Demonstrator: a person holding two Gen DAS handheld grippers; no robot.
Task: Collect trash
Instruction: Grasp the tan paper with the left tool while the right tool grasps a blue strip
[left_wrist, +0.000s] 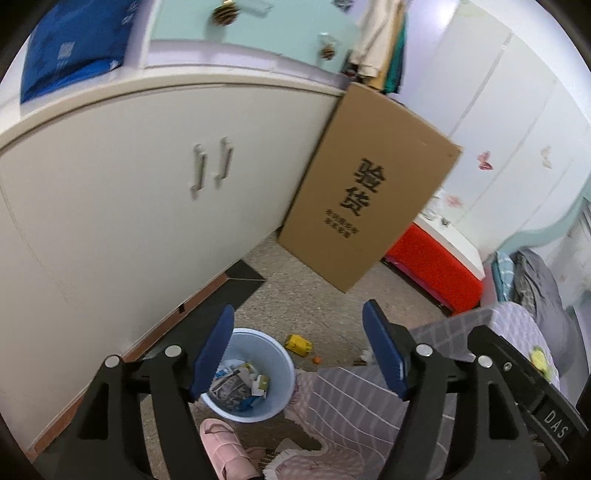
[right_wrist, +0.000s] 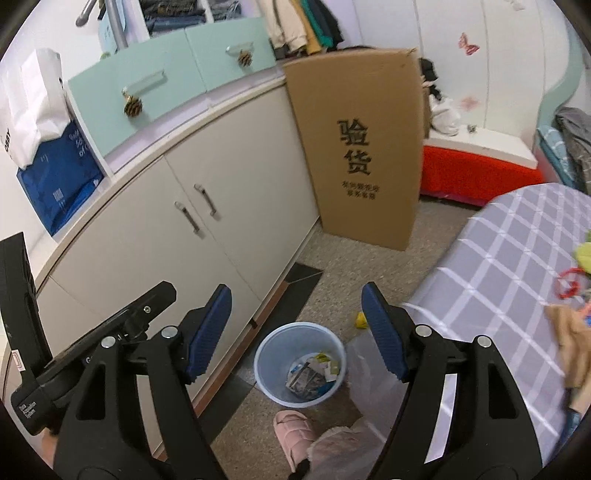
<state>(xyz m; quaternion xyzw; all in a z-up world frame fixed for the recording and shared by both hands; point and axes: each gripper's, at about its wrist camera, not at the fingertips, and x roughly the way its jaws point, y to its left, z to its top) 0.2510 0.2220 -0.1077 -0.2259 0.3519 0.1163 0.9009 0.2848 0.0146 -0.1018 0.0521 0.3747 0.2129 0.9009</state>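
Fingers of both grippers stand wide apart and hold nothing: the left gripper (left_wrist: 299, 354) and the right gripper (right_wrist: 297, 330) each show 2 blue pads with only floor and the bin between them.

Taking the bin (left_wrist: 281, 400) as the landmark: it is a pale blue pail standing on the floor just beside the cabinet (left_wrist: 129, 192). Inside it lie crumpled papers and small packets (left_wrist: 240, 384), so part of the collecting looks done. Both grippers hang above the bin, pointing down toward it.

What is left, as far as I can judge: a yellow carton (left_wrist: 298, 344) lies on the floor just beyond the bin, on the side toward the cardboard box (left_wrist: 365, 184), and a small orange bit (left_wrist: 315, 360) sits near it. In the right wrist view only a corner of that carton shows, past the right pad. On the bed (right_wrist: 498, 266), to the bin's right, there are a few coloured things, but whether they are trash I cannot tell. A pink slipper (right_wrist: 293, 430) sits on the near side of the bin; it is probably not trash.

My reading is that the task is partway through, with at least the yellow carton and the orange bit not yet picked up.
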